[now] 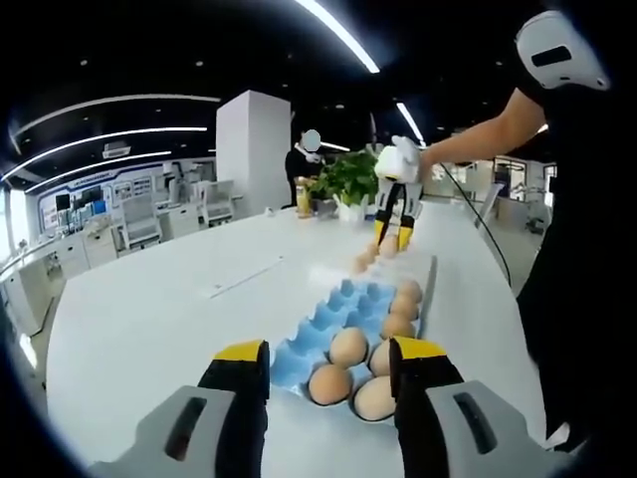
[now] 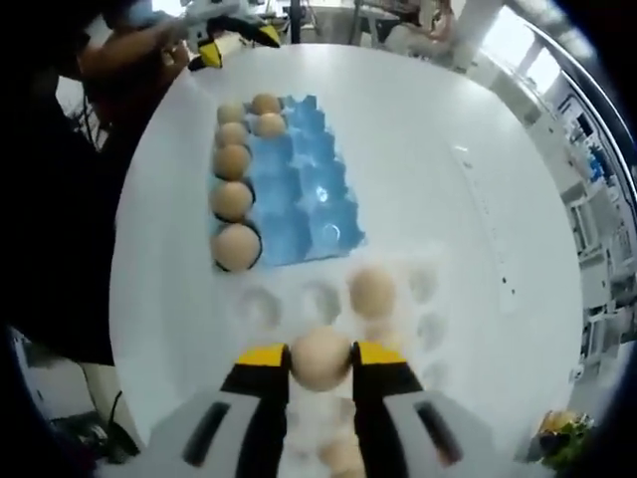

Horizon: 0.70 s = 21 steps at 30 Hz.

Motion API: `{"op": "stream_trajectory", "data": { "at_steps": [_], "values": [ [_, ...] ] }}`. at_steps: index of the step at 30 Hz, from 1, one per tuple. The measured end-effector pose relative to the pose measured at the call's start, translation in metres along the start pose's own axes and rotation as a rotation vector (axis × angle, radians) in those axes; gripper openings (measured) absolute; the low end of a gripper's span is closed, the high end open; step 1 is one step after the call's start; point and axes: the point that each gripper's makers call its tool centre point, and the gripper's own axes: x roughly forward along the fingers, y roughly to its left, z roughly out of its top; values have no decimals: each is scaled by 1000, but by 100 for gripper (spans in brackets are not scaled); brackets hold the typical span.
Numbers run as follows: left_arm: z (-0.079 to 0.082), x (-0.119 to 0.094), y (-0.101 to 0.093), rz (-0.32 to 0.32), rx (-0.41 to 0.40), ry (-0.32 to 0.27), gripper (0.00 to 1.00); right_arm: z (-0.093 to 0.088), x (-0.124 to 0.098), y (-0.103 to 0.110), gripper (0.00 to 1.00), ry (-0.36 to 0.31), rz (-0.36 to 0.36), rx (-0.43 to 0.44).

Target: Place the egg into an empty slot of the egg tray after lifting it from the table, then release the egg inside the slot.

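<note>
Here the right gripper [image 2: 320, 360] clamps an egg [image 2: 320, 357] between its jaws.

Tan egg [image 2: 320, 358] clamped in right tool [image 2: 320, 360], above white surface [image 2: 428, 149]; blue egg tray [image 2: 299, 179] far side, partly filled.

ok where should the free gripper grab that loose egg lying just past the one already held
Grip the loose egg across its middle, jaws on its two rounded sides, coming down from above as the right gripper holds its own egg. It lies bare on the table, sides open; squeeze lightly.
</note>
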Motion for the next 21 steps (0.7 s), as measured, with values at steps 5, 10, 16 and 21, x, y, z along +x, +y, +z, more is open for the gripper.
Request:
{"op": "stream_trajectory", "data": {
  "at_steps": [5,10,16,21],
  "values": [
    [-1,0,0,0,2,2,49,12,5,1,24,-15,7,-21],
    [0,-1,-1,0,2,1,49,25,8,4,24,-27,17,-46],
    [0,-2,0,3,4,2,48,39,13,7,24,-47,26,-71],
    [-1,-1,0,1,4,4,48,49,16,9,24,-57,37,-84]
  ]
}}
